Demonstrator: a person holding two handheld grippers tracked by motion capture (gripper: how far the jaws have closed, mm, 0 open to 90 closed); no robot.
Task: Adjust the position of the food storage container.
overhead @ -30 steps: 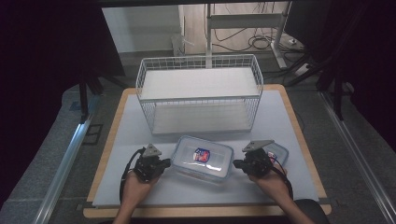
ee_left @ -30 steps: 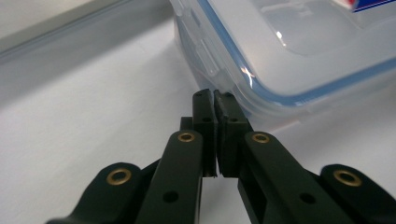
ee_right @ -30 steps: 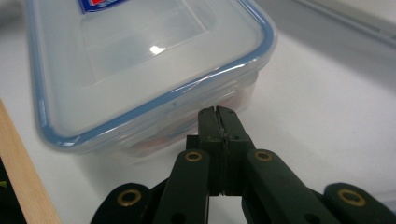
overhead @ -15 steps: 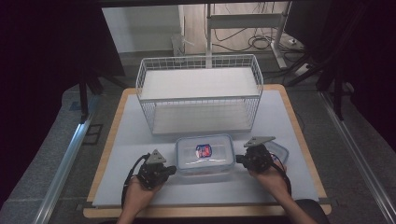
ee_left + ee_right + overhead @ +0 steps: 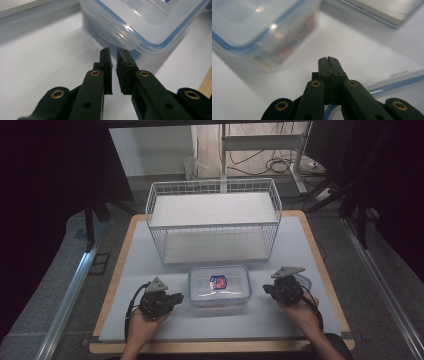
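With the lidded container [image 5: 218, 286] set on the mat just ahead of my left gripper [image 5: 114, 53], whose jaws had just been parting to a slit with nothing between them, my right gripper [image 5: 329, 60] sat closed and empty beside it, the wire basket [image 5: 214, 222] beyond unfilled.

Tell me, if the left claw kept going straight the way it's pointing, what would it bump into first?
Most likely the clear plastic box. The left claw points at the box's near corner, just under the blue-edged lid, with bare table between. The exact gap is hard to judge.
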